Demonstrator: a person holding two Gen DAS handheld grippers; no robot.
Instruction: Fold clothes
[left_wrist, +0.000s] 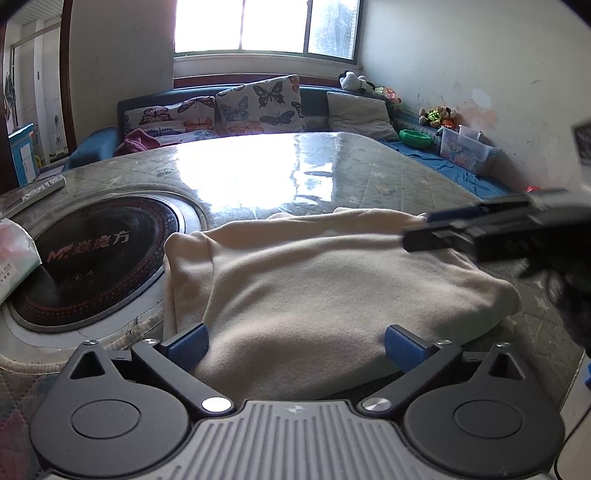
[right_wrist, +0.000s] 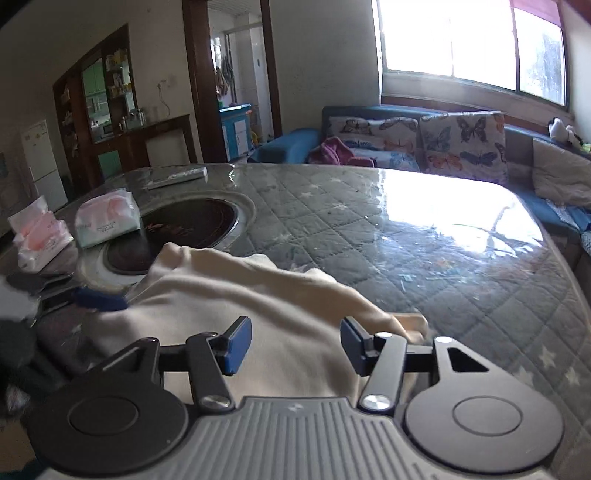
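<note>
A cream garment (left_wrist: 314, 280) lies folded in a soft heap on the quilted table under a clear cover. My left gripper (left_wrist: 295, 345) stands wide open at its near edge, blue pads on either side of the cloth and not pressing it. In the right wrist view the same garment (right_wrist: 258, 295) lies under my right gripper (right_wrist: 294, 345), whose jaws stand open with nothing pinched between them. The right gripper (left_wrist: 424, 229) also shows blurred over the garment's far right corner. A blue finger (right_wrist: 99, 300) of the left gripper shows at the cloth's left edge.
A round black cooktop (left_wrist: 92, 258) is set into the table left of the garment. Two tissue packs (right_wrist: 107, 218) (right_wrist: 37, 236) and a remote (right_wrist: 177, 175) lie near it. A blue sofa with butterfly cushions (left_wrist: 255, 103) runs behind the table.
</note>
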